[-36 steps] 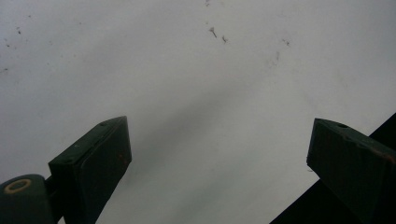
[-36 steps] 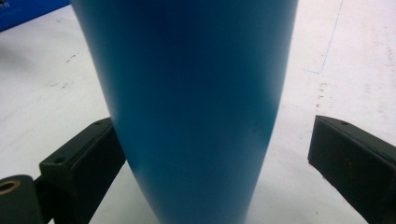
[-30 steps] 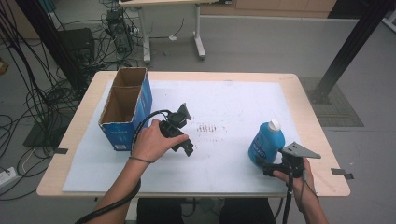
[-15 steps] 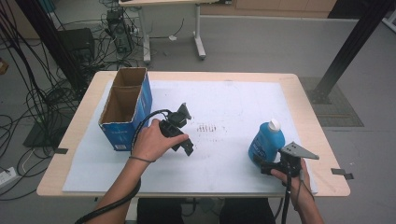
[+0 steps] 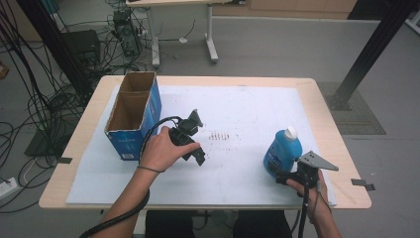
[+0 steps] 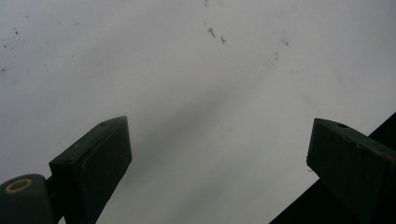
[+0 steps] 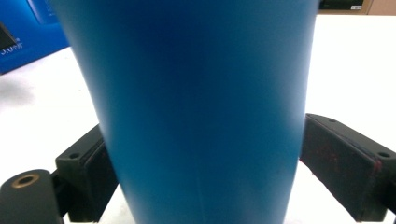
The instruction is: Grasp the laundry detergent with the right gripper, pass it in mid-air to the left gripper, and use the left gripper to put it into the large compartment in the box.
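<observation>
Blue bottle [image 5: 282,150] is being kept upright on the white sheet [image 5: 247,109] covering the worktop [image 5: 327,124], toward the near right corner. Its white cap [image 5: 291,132] is sitting on top. In the right gripper view the bottle [image 7: 196,107] is being seen at very close range, standing between the two black fingers [image 7: 88,172].

Right gripper [image 5: 281,176] is being held low behind the bottle's base, level with the sheet, by the right hand [image 5: 312,196]. Its fingers have just been closing around the bottle. The left-side pad is being seen against or just at the bottle wall; on the other side a narrow gap is being suggested, so a firm pinch cannot be confirmed. Fingers are being recorded as spread around the bottle, not yet clamped.

Left gripper [image 5: 198,154] is being held by the left hand [image 5: 161,148] near the middle of the sheet, angled down toward it. In the left gripper view its fingers [image 6: 93,163] are being held wide apart, with nothing between them but the bare white sheet [image 6: 187,70].

An open cardboard box [image 5: 133,116] with blue sides is being left standing at the far left of the sheet, just beyond the left hand. A patch of small dark marks [image 5: 220,135] is being noted on the sheet between the two grippers. Bottle and box are well apart.
</observation>
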Available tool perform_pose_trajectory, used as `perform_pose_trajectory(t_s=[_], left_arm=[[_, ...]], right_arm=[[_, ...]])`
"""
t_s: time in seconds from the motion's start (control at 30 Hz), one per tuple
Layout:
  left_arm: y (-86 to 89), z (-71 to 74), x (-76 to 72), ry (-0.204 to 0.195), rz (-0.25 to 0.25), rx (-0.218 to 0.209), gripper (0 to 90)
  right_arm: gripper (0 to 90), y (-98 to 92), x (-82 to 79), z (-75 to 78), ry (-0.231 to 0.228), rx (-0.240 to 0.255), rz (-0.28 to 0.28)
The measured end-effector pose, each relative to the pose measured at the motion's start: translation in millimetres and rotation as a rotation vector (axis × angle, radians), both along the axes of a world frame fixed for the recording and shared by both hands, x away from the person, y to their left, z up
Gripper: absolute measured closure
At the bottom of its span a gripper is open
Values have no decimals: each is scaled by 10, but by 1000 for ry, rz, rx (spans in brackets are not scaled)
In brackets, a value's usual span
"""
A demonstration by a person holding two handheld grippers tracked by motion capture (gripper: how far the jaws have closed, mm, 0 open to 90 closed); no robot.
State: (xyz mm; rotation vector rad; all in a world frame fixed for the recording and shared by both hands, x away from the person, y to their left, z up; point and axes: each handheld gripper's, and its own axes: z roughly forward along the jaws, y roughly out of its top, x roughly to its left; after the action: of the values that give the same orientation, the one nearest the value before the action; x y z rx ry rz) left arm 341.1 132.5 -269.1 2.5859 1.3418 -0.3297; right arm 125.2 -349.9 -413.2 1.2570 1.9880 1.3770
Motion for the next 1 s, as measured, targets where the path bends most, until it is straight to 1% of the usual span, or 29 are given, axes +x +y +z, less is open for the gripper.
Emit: perform_pose_trajectory(t_s=[0.2, 0.23, 0.27, 0.33, 0.37, 0.67, 0.8, 0.87, 0.9, 1.0], left_arm=[[1, 7, 7, 1, -5, 1, 70], [5, 8, -1, -1, 2, -2, 70], [5, 8, -1, -1, 2, -2, 70], [5, 13, 1, -2, 0, 1, 71], [11, 12, -1, -2, 1, -3, 71], [5, -3, -2, 3, 0, 1, 70], [10, 9, -5, 0, 3, -2, 70], [8, 13, -3, -2, 1, -1, 70], [12, 18, -3, -3, 1, -3, 70], [14, 19, -4, -4, 2, -4, 70]], right_arm=[[137, 0, -3, -22, -4, 11, 7], [152, 0, -7, -27, -8, 15, 8], [170, -4, -8, -31, -9, 20, 9], [174, -6, -10, -34, -13, 20, 9], [194, -10, -17, -40, -18, 29, 8], [234, -4, -30, -65, -35, 33, 9], [294, 9, -40, -68, -48, 29, 11], [296, 8, -40, -69, -49, 31, 12], [318, 10, -45, -73, -52, 32, 9], [334, 12, -50, -75, -57, 32, 7]])
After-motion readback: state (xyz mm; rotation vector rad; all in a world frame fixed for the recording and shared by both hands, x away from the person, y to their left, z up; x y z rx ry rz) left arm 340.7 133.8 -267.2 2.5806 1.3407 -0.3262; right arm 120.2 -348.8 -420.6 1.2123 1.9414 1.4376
